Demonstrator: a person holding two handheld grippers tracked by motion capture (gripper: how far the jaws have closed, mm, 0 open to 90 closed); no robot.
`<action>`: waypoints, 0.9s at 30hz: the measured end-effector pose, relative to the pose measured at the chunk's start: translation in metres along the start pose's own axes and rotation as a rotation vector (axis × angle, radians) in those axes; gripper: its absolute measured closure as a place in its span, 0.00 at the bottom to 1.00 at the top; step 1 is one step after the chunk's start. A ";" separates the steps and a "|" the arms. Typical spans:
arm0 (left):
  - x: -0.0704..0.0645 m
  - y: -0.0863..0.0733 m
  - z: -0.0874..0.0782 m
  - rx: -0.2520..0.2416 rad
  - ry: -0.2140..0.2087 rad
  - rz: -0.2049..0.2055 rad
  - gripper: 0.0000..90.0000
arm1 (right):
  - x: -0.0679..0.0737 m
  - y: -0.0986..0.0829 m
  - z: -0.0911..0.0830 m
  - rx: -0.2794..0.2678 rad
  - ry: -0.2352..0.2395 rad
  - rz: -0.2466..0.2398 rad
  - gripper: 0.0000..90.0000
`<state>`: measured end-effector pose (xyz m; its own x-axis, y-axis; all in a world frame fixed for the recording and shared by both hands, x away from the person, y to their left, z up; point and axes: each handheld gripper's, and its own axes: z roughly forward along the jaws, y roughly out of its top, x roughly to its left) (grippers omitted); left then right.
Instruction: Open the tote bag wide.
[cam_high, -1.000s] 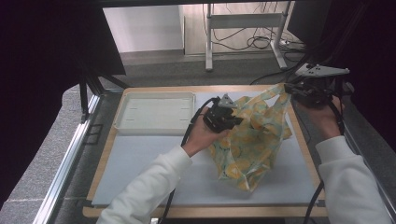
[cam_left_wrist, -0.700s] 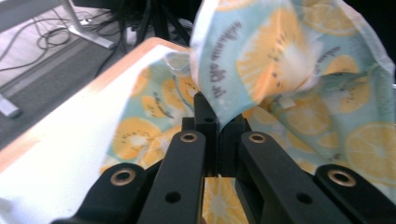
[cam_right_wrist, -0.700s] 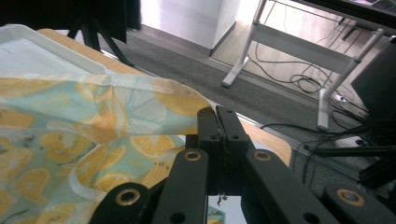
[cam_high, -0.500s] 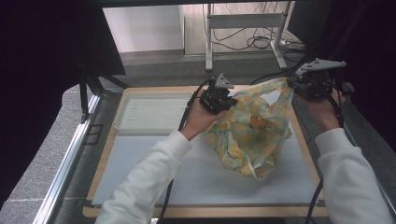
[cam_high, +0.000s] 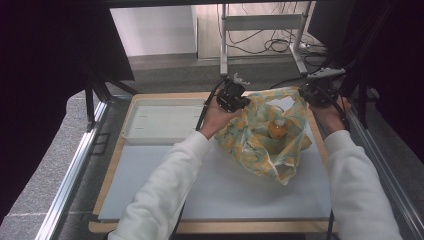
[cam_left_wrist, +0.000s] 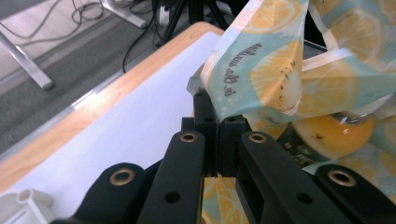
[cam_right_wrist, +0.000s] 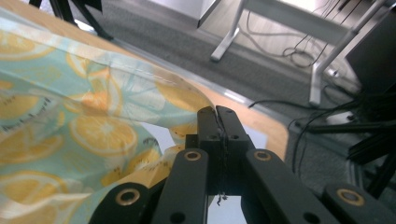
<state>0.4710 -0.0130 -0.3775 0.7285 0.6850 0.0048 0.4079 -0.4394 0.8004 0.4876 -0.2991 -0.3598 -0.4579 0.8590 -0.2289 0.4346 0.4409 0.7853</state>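
A lemon-print bag (cam_high: 265, 135) hangs over the white mat, held up by both upper corners with its mouth spread wide. My left gripper (cam_high: 234, 98) is shut on the bag's left edge (cam_left_wrist: 219, 100). At the far right, my right gripper (cam_high: 312, 93) is shut on the bag's other edge (cam_right_wrist: 187, 100). Inside the bag lies a yellow-orange fruit in clear wrap (cam_high: 276, 129), which also shows past the left jaws (cam_left_wrist: 331, 133). The bag's bottom (cam_high: 280, 175) rests on the mat.
A shallow white tray (cam_high: 160, 122) sits at the back left of the mat (cam_high: 225, 190). The wooden table edge (cam_high: 200, 227) runs along the front. Metal table legs and cables (cam_high: 260, 45) stand on the floor beyond.
Both grippers have moved up and toward the far side, the left one most, lifting the bag's top edge and opening its mouth wider. The fruit inside has come into sight.
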 end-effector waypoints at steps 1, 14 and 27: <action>0.000 0.000 0.000 0.000 0.000 0.000 1.00 | 0.000 0.000 0.000 0.000 0.000 0.000 0.99; 0.010 -0.027 0.024 0.070 -0.010 -0.035 1.00 | 0.012 -0.035 0.054 0.126 0.047 -0.006 0.99; 0.010 -0.051 0.051 0.167 -0.004 -0.059 1.00 | 0.013 -0.061 0.082 0.244 0.118 0.043 0.99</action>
<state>0.4859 -0.0136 -0.4489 0.7029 0.7100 -0.0419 0.5353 -0.4893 0.6885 0.5193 -0.2937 -0.4578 -0.5159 0.8485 -0.1183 0.6231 0.4664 0.6279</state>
